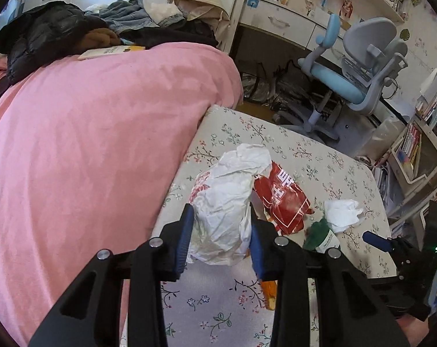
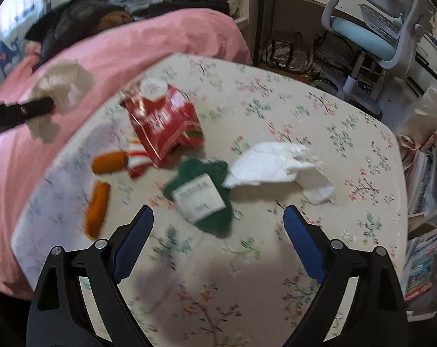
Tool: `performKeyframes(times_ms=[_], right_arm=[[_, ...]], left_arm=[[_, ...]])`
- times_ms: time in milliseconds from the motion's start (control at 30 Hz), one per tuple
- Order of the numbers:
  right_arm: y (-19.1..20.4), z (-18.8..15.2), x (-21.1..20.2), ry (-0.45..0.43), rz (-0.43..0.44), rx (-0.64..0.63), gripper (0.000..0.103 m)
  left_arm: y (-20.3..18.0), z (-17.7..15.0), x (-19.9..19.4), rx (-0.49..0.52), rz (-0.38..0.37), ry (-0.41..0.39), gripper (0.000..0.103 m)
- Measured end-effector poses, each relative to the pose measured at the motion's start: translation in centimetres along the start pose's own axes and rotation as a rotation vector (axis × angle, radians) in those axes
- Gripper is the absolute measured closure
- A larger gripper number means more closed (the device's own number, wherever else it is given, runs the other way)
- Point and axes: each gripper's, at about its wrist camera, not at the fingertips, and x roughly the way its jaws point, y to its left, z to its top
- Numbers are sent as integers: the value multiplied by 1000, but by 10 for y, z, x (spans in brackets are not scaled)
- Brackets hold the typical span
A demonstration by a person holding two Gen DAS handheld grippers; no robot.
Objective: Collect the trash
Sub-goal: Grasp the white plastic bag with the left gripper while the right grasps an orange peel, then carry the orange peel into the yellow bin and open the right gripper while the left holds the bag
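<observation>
White crumpled wrapper (image 1: 221, 202) pinched in left gripper (image 1: 221, 237), lifted over floral table (image 1: 319, 156). Light, soft, crushable; best taken mid-bunch. Right gripper (image 2: 218, 231) spread wide, empty, above green packet (image 2: 201, 196); tissue (image 2: 270, 164) and red bag (image 2: 163, 124) lying beside.

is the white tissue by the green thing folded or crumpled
Crumpled: the tissue lies loose and creased on the floral sheet, edges ragged, right of the green item.

Snack bag (image 2: 163, 124) lies left of tissue (image 2: 272, 163), seemingly apart.
</observation>
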Motion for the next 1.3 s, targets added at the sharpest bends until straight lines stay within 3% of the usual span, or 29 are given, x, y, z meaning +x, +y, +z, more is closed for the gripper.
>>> performKeyframes(times_ms=[133, 200, 300, 567, 633, 700, 867, 1100, 1300], right_arm=[[36, 2, -7, -32, 110, -76, 16], [59, 0, 3, 6, 158, -114, 27], [83, -4, 21, 60, 163, -152, 40], [111, -10, 45, 97, 126, -200, 56], [110, -13, 46, 92, 134, -204, 68], [110, -15, 44, 98, 141, -208, 88], [97, -20, 33, 117, 182, -176, 88], [48, -25, -9, 83, 255, -31, 88], [24, -31, -35, 52, 241, 10, 88]], left_arm=[[3, 3, -3, -31, -6, -13, 67], [5, 4, -6, -33, -9, -19, 67], [6, 4, -8, -37, -6, -25, 67], [12, 4, -13, -62, -17, -28, 67], [12, 5, -15, -57, -19, -32, 67], [11, 4, -17, -53, -20, -35, 67], [13, 2, -23, -51, -21, -43, 67], [13, -1, -29, -44, -28, -52, 67], [9, -6, -32, -18, -28, -51, 67]])
